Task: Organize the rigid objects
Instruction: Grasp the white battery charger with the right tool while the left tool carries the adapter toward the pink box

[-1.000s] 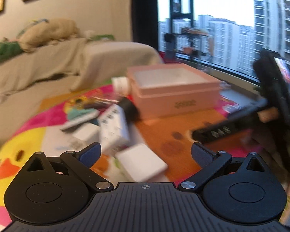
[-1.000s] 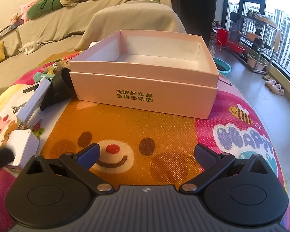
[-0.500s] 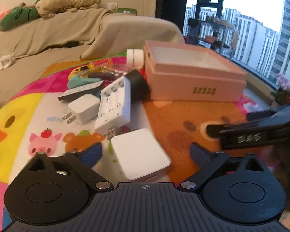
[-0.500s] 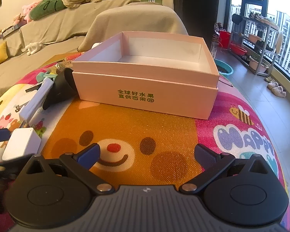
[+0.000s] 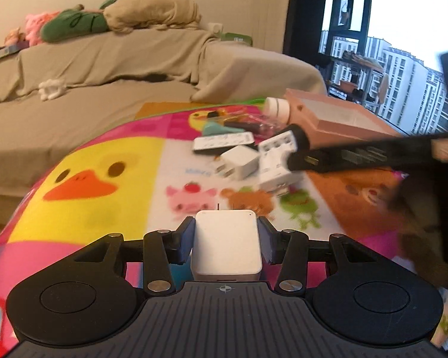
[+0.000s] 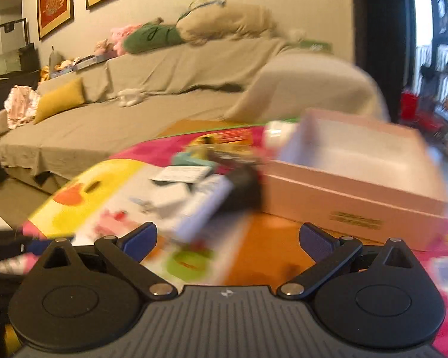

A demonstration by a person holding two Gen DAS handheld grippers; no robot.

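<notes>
Bright cartoon play mat point(image 5: 110, 161) with a yellow duck, a pink pig, a bear and a frog. Lying on it: a pink open box point(image 5: 340, 119), a white charger block point(image 5: 240, 161) just beside a white battery charger point(image 5: 276, 161), a flat remote point(image 5: 224, 142), a teal thing point(image 5: 216, 127), a white jar point(image 5: 277, 106) touching the box.

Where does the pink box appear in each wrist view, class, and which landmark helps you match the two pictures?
Left wrist view: the pink box sits right of centre, upper half, partly behind the right gripper's black finger.
Right wrist view: the pink box fills the right middle, open top visible.
Shared landmark: the green pillow on the sofa back.
</notes>
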